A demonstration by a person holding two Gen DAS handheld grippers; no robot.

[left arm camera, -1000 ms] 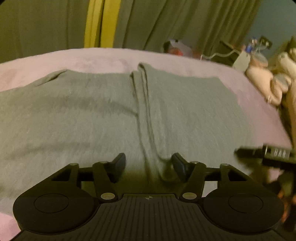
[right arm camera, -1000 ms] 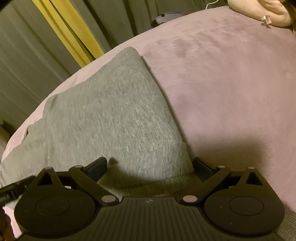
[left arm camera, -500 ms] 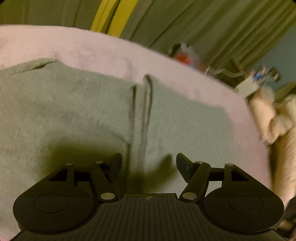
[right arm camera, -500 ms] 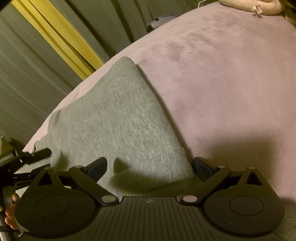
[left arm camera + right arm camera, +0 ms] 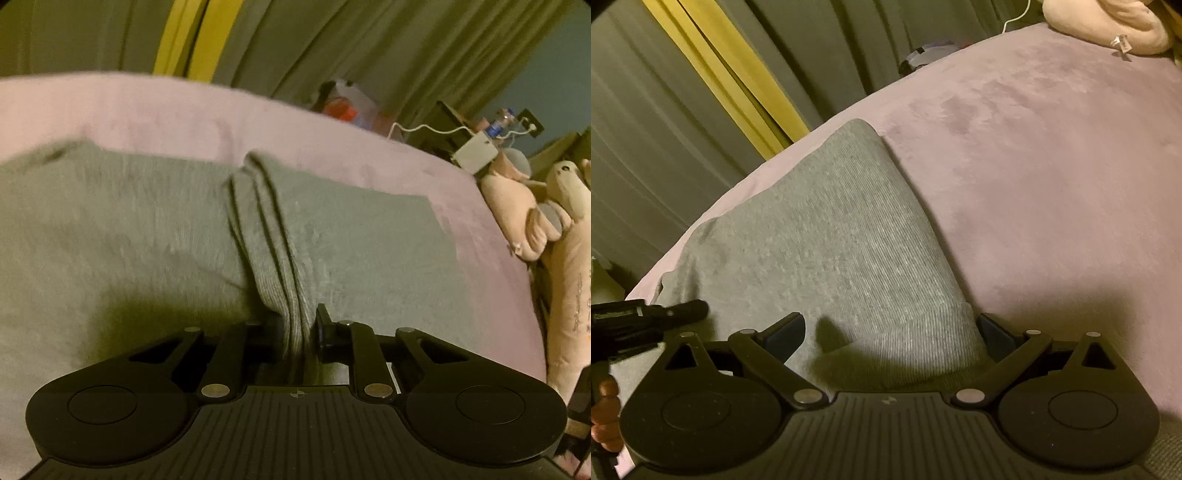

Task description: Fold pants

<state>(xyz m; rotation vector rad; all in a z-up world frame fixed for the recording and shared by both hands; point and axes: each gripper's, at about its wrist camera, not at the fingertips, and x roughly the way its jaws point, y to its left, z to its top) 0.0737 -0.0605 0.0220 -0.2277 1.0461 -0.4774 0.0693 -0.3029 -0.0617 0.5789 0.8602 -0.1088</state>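
At the bottom middle of the left wrist view, the black two-finger left gripper is squeezed tight on a bunched ridge of the soft grey knit pants. The cloth stands up in thin folds between its jaws and runs away toward the middle of the frame.

At the bottom of the right wrist view, the black two-finger right gripper has its jaws spread wide. The ribbed end of the pants sits between them, but the jaws are not pinching it. The left gripper pokes in at the left edge of this frame.

The pants lie spread flat across the fuzzy pink blanket, filling the middle of both frames. Past the pants there is more blanket. In the upper right of the right wrist view lies a pale pink plush toy, and more soft toys sit at the right edge of the left wrist view. At the very top hang dark grey-green curtains with a yellow stripe.

This looks like the grabbing step, early in the fold. One end is caught and the other is not. Next, the right gripper should close on the ribbed end. Then both can lift together and lay the cloth over itself. If only one side lifts, the pants may twist or bunch up.
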